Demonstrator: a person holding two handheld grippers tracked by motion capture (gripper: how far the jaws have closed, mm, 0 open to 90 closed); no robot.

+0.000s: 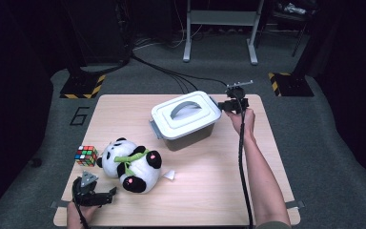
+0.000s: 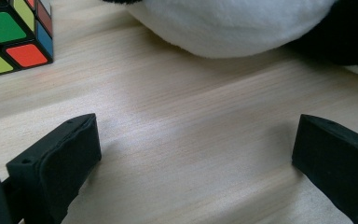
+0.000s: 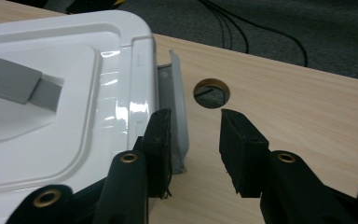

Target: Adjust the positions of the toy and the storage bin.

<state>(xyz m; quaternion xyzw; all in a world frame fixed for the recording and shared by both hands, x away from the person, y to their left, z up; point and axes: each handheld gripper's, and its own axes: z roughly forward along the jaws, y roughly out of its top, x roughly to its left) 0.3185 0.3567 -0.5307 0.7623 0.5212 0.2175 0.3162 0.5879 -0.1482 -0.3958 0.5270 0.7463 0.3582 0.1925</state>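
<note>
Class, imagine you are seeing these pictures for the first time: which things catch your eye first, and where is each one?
The panda plush toy lies on its side at the near left of the wooden table, with a bright puzzle cube just left of it. A grey storage box with a white lid stands farther back, near the middle. The right gripper is at the box's grey side latch, jaws apart with the latch between them.

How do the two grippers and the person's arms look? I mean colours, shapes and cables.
Both grippers are black. The left gripper has a grey three-cornered plate on top and blocky black jaws. The right gripper has brass-coloured rivets on its jaw arms, and a black cable trails along the forearm. The forearms are bare, with no sleeves.
</note>
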